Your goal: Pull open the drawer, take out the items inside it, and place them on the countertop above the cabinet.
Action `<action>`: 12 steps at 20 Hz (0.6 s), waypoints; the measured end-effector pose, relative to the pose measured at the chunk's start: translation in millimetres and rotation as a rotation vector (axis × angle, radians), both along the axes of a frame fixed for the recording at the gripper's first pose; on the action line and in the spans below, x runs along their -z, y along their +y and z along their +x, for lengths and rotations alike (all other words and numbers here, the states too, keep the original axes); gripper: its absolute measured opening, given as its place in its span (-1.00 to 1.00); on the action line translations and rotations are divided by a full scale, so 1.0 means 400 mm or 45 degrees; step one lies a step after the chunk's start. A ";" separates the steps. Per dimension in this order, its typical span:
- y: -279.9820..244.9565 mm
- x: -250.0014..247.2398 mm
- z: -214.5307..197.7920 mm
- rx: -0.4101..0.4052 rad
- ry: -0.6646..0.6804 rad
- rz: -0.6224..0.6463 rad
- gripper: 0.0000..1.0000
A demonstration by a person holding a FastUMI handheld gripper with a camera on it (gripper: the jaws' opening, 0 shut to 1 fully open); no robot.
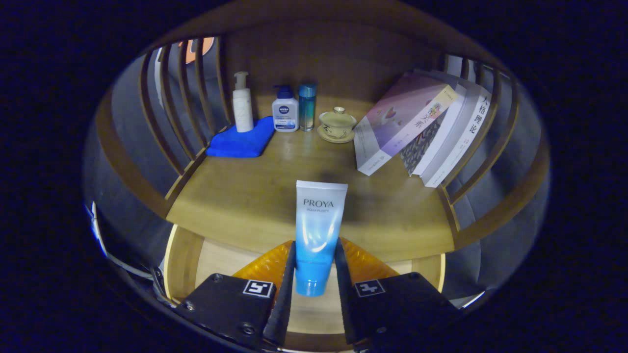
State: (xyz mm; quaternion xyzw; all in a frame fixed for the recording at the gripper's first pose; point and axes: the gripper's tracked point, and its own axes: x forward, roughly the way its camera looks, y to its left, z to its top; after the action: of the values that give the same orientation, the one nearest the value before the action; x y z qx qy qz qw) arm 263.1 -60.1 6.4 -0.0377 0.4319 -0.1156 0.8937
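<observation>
We look from a fisheye camera riding on the gripper [315,274], facing forward along its two fingers and slightly down — the fingers sit nearest us. The view is close over the open drawer [184,255], just ahead lies the countertop [235,201], and beyond it the wooden back panel [343,54] — all bowed by the lens.

Tube [318,230]: white-to-blue squeeze tube, cap end pointing toward 6 o'clock, flat crimped end toward 12 o'clock, being gripped on both sides by the gripper [315,274] fingers, which are closing on its lower half.
Drawer [182,255]: standing pulled open below the tube, pale wooden interior showing at 6 o'clock.
Countertop [255,201]: brown wooden surface stretching from under the tube's upper end toward 12 o'clock.
</observation>
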 end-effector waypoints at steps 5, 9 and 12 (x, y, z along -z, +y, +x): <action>-0.020 0.060 0.074 0.056 -0.015 0.011 -0.07; -0.048 0.056 0.133 0.038 -0.085 -0.100 -0.07; -0.045 0.077 0.153 0.036 -0.103 -0.102 -0.04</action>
State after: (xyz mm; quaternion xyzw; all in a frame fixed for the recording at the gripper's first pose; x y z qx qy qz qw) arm 324.4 -78.3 -24.3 -0.0624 0.3911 -0.1469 0.9064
